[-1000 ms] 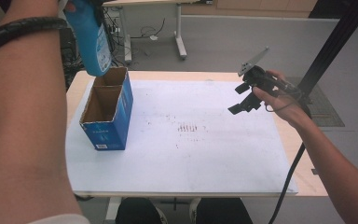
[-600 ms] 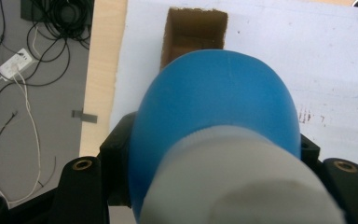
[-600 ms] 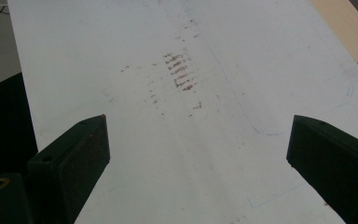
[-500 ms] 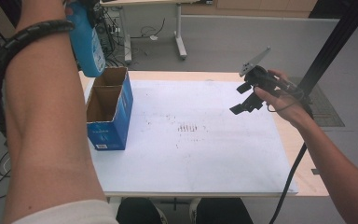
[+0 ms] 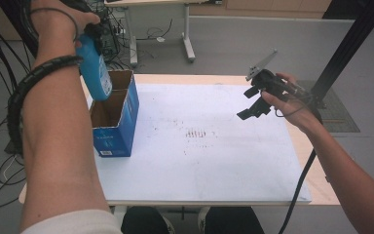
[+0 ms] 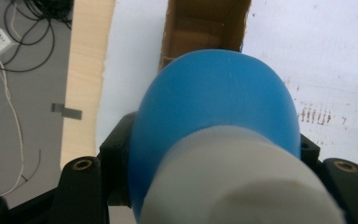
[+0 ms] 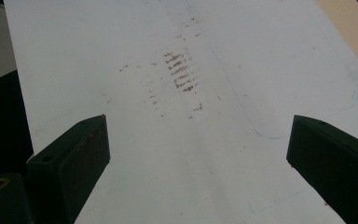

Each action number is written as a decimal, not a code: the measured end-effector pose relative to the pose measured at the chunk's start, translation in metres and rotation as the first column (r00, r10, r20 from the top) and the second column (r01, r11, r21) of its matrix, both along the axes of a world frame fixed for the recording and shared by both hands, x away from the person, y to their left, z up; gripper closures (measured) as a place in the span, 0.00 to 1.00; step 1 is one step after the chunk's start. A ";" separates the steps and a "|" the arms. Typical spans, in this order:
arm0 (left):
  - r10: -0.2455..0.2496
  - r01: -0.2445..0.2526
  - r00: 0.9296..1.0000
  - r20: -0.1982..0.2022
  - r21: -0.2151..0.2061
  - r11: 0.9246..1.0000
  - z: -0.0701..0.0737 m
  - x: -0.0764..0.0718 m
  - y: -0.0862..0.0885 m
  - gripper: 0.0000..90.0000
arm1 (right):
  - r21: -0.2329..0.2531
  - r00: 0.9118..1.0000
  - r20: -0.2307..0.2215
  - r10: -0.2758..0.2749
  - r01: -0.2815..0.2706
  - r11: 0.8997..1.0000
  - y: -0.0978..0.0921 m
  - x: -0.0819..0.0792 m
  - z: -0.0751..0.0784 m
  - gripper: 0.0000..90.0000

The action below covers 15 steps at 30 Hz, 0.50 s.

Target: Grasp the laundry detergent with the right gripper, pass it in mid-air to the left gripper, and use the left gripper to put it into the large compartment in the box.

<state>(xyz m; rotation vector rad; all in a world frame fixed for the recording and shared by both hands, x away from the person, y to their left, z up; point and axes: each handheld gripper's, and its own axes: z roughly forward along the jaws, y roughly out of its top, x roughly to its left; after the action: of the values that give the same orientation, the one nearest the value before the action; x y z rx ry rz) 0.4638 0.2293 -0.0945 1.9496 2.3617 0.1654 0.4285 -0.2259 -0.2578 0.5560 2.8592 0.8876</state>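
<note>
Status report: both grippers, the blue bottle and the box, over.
Left gripper shut on blue bottle, held above open cardboard box. Right gripper open, empty, over white table. Nothing blocking the box.

The bottle (image 6: 214, 116) is smooth blue plastic with a soft sheen, and its cap (image 6: 242, 182) is matt white plastic. The box (image 5: 114, 117) is printed blue cardboard outside, raw brown cardboard inside. The table (image 5: 316, 170) has a pale wood-grain top, covered by a matt white sheet (image 7: 121, 56) that looks like paper, smudged with reddish-brown marks (image 7: 182, 71). The left gripper (image 6: 214, 154) and the right gripper (image 7: 198, 154) are matt black plastic with brass-coloured metal inserts; the right gripper's top plate (image 5: 262, 64) is dull grey.
</note>
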 end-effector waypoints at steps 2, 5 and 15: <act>0.000 0.000 1.000 -0.010 -0.003 1.000 -0.010 0.001 0.001 0.41 | 0.000 1.000 -0.001 -0.001 0.001 1.000 0.001 0.000 0.000 0.06; -0.006 0.006 1.000 -0.019 0.002 1.000 -0.020 0.001 0.002 0.42 | -0.003 1.000 0.001 0.000 0.000 1.000 0.001 0.000 0.000 0.06; -0.018 0.018 0.999 -0.031 0.001 1.000 -0.054 0.000 0.003 0.41 | -0.003 1.000 0.010 -0.005 0.005 1.000 0.001 0.001 0.002 0.06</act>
<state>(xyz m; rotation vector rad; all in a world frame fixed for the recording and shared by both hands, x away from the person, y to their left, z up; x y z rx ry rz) 0.4635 0.2322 -0.1482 1.9875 2.3621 0.1366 0.4296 -0.2247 -0.2559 0.5568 2.8489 0.8827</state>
